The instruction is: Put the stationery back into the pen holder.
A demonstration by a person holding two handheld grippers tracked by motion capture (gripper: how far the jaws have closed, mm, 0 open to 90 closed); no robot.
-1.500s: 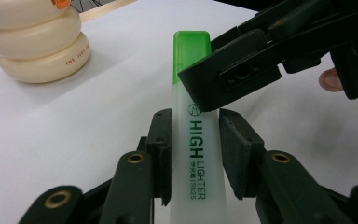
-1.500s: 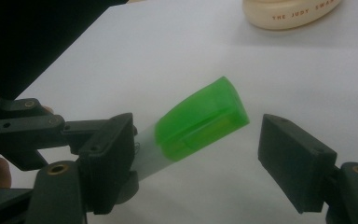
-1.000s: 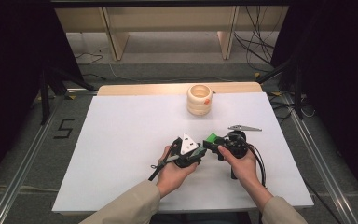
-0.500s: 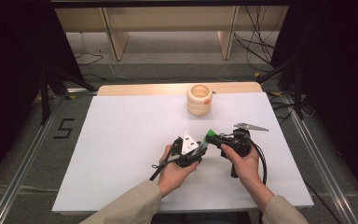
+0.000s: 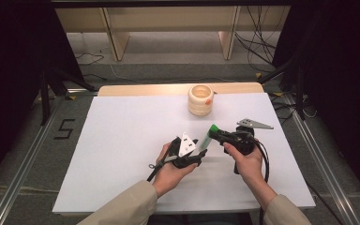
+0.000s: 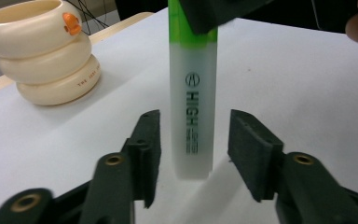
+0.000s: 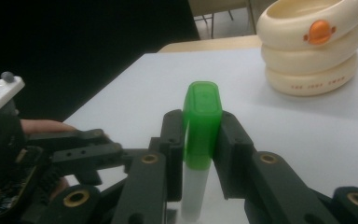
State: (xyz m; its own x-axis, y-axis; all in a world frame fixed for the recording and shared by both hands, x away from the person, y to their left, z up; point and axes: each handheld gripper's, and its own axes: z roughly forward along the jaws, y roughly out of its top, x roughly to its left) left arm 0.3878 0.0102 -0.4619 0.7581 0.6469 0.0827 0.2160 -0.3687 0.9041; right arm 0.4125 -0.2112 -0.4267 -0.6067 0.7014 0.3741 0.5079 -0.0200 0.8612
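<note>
Jaws first: my left gripper [image 6: 193, 154] has its jaws spread, and the pale barrel of the highlighter [image 6: 192, 107] sits right in the gap between them, a sliver of air on each side, touching neither as far as I can tell. So the left one holds nothing yet. The barrel's long axis runs straight up in the left gripper view, square across the line the jaws would close along, which looks like exactly what I want for a clean pinch.

Moving right, the right gripper [image 7: 198, 135] has its jaws clamped on the green cap [image 7: 202, 121] of the same pen, with the cap poking out past the jaw tips and the white barrel running back down between them. In the high view the highlighter [image 5: 208, 136] hangs above the worktop [image 5: 122, 140], well on my side of the stacked cream rings [image 5: 200, 99] and a bit to their right, bridging the two grippers.

My guess is the next bit is closing the left jaws on the barrel and pulling the two apart to pop the cap. The left gripper [image 5: 187, 152] is already on the barrel, so no reach is needed.

Container-wise, the cream rings form a hollow stack beyond the pen; the top one has an orange button [image 7: 319, 30] on its side. I can't see down inside it.
</note>
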